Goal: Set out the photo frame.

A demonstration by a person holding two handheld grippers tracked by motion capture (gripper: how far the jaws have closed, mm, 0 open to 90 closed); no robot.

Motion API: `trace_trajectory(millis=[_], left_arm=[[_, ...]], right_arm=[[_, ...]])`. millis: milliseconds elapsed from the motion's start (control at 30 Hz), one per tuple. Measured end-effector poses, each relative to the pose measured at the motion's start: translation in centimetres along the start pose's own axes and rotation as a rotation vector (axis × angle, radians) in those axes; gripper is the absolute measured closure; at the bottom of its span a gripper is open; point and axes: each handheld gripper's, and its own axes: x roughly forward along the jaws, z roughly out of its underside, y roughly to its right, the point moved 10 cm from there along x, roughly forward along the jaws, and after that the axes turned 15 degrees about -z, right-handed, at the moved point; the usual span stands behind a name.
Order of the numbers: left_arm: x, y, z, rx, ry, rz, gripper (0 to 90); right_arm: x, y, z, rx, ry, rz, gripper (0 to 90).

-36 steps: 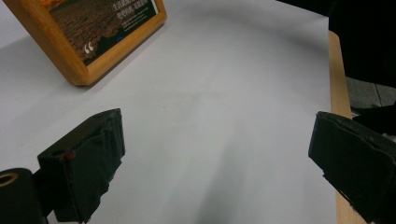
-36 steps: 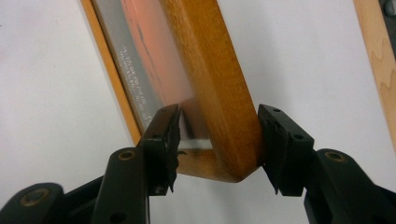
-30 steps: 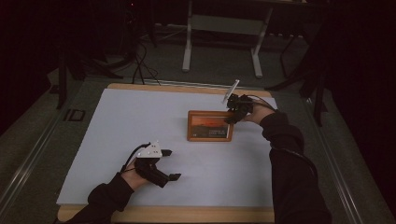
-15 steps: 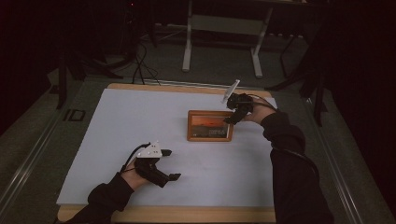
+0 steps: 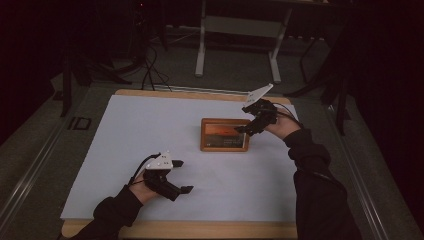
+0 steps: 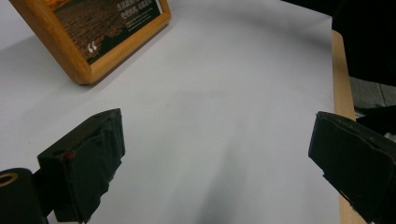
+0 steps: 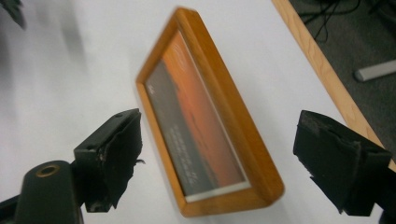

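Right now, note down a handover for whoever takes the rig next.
Right gripper: jaws have just been opening, now wide, nothing held; it hovers over the right end of the wooden picture frame.
Left gripper: open, empty, low over the white sheet near the front edge.
Frame: lies flat, picture up, right of the sheet's centre.
Done: frame looks just released.
Left: unclear; the frame may need picking up again or straightening.

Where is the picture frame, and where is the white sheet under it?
picture frame (image 5: pixel 224 135), high view, middle of its orange picture.
white sheet (image 5: pixel 140 130), high view, bare part left of the frame.
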Motion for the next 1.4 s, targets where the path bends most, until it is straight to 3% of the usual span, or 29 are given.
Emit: trace_trajectory(millis=[200, 500, 967, 1167, 1400], left_arm=[[0.0, 0.1, -0.1, 0.002, 0.003, 0.0, 4.2], [-0.2, 0.1, -0.1, 0.004, 0.004, 0.0, 4.3], [-0.2, 0.3, 0.0, 0.012, 0.003, -0.001, 4.3], [-0.1, 0.4, 0.0, 0.011, 0.0, 0.002, 4.2], [-0.1, 0.4, 0.1, 0.016, -0.002, 0.004, 4.3]], right_arm=[[-0.4, -1.7, -0.2, -0.001, 0.05, 0.027, 15.1], [0.2, -3.9, 1.2, 0.014, 0.095, 0.045, 15.0], [2.9, -7.9, 5.3, 0.051, 0.173, 0.037, 14.8], [3.6, -9.0, 6.8, 0.074, 0.179, 0.048, 15.0], [4.8, -10.5, 8.2, 0.1, 0.223, 0.064, 15.0]])
